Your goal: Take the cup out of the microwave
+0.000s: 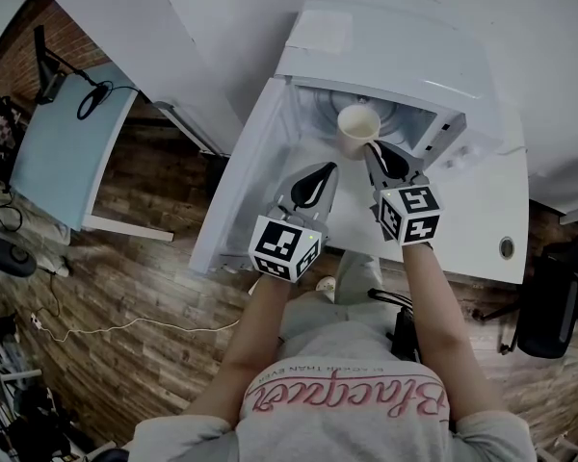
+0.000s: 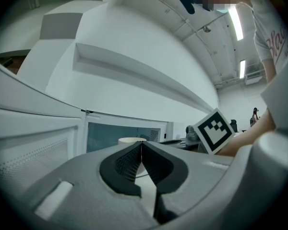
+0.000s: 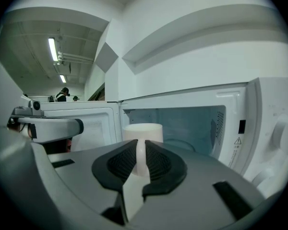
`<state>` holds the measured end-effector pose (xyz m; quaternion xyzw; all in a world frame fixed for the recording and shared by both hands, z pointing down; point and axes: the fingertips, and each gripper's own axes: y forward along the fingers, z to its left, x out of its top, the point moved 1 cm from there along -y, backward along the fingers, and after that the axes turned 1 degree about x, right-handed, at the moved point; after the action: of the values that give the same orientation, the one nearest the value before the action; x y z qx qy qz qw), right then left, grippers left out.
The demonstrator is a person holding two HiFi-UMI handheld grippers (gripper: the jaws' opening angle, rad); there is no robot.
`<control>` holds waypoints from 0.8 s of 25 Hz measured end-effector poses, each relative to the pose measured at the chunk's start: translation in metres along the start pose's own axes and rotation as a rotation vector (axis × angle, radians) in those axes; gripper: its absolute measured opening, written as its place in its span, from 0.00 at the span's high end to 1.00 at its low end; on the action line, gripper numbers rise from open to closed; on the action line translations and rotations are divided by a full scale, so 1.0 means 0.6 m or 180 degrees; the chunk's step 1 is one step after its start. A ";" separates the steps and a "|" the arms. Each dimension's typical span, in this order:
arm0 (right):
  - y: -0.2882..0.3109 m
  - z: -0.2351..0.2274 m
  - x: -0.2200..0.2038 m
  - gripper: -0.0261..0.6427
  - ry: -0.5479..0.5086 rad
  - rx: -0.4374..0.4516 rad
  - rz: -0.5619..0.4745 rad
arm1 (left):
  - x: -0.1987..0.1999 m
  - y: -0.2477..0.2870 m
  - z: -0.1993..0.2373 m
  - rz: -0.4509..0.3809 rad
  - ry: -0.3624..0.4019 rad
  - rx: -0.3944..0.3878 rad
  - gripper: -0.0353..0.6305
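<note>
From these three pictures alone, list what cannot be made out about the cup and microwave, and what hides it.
1. Base of the cup: right gripper view, behind the right gripper; whether it rests on anything is hidden.
2. What the cup holds: gripper views look level with its rim; head view too small.
3. Most of the cup: left gripper view, behind the shut left gripper.
4. Warning label on the microwave: right gripper view, print too small.

Cream cup (image 1: 358, 128), white microwave (image 1: 385, 46), black-and-white marker cubes (image 1: 286, 246), brown wood-plank floor (image 1: 144, 268), pale blue table (image 1: 63, 152) at upper left.
</note>
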<state>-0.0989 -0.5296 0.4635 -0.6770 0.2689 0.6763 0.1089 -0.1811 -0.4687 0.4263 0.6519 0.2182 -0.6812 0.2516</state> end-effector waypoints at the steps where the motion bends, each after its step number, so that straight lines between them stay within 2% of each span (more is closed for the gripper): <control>1: -0.001 0.002 0.000 0.88 0.0011 0.0000 0.0004 | 0.003 0.000 0.000 -0.0001 0.0001 -0.0012 0.94; 20: -0.039 0.025 0.015 0.88 0.0025 0.0028 0.0066 | 0.039 0.007 0.010 -0.0025 -0.0080 -0.0026 0.94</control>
<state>-0.1005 -0.5045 0.4485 -0.6763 0.2793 0.6736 0.1039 -0.1840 -0.4770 0.4037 0.6414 0.2204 -0.6894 0.2543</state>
